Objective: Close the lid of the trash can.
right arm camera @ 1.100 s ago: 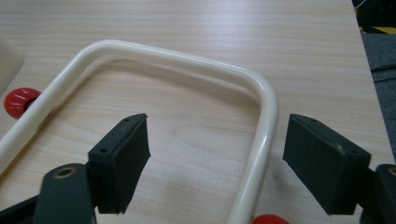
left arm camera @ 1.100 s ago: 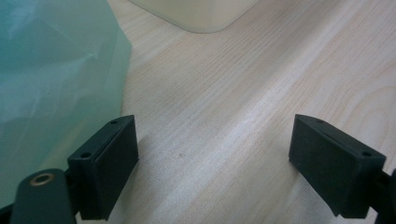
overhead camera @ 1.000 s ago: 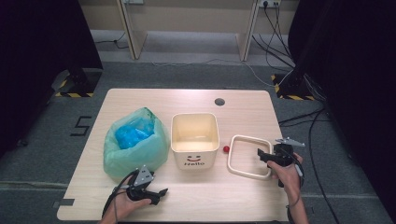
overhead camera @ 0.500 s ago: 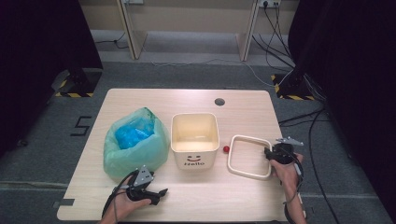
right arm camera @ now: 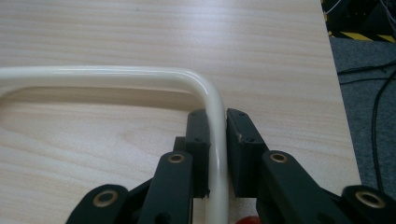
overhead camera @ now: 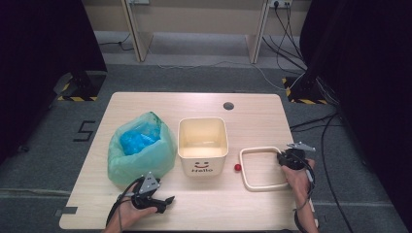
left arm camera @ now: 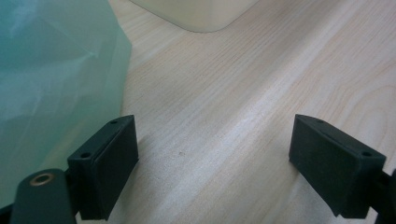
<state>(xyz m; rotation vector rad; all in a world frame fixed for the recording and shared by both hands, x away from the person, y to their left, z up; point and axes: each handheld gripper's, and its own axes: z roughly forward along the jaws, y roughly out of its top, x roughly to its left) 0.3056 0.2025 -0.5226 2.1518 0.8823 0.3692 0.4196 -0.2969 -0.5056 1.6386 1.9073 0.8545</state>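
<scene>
A cream square ring frame (overhead camera: 261, 149) lies flat on the wooden table (overhead camera: 252, 116) at the right. My right gripper (overhead camera: 281, 158) is at the frame's right side. Its jaws have just been closing, and in the right gripper view the pads press on both sides of the frame's rod (right arm camera: 116, 73) just below a rounded corner, so my right gripper (right arm camera: 217, 116) is shut on it. My left gripper (overhead camera: 166, 204) rests near the front left edge, open, with bare wood between its jaws (left arm camera: 215, 144).
A cream bin (overhead camera: 202, 160) marked "Hello" stands mid-table. A green plastic bag (overhead camera: 141, 162) with blue contents (overhead camera: 136, 141) sits left of it, close to my left gripper (left arm camera: 51, 70). A small red ball (overhead camera: 237, 167) lies between bin and frame. The table's right edge is near my right hand.
The right gripper's jaws have closed from wide apart onto the frame's right side. The left gripper has stayed where it was, still open.
</scene>
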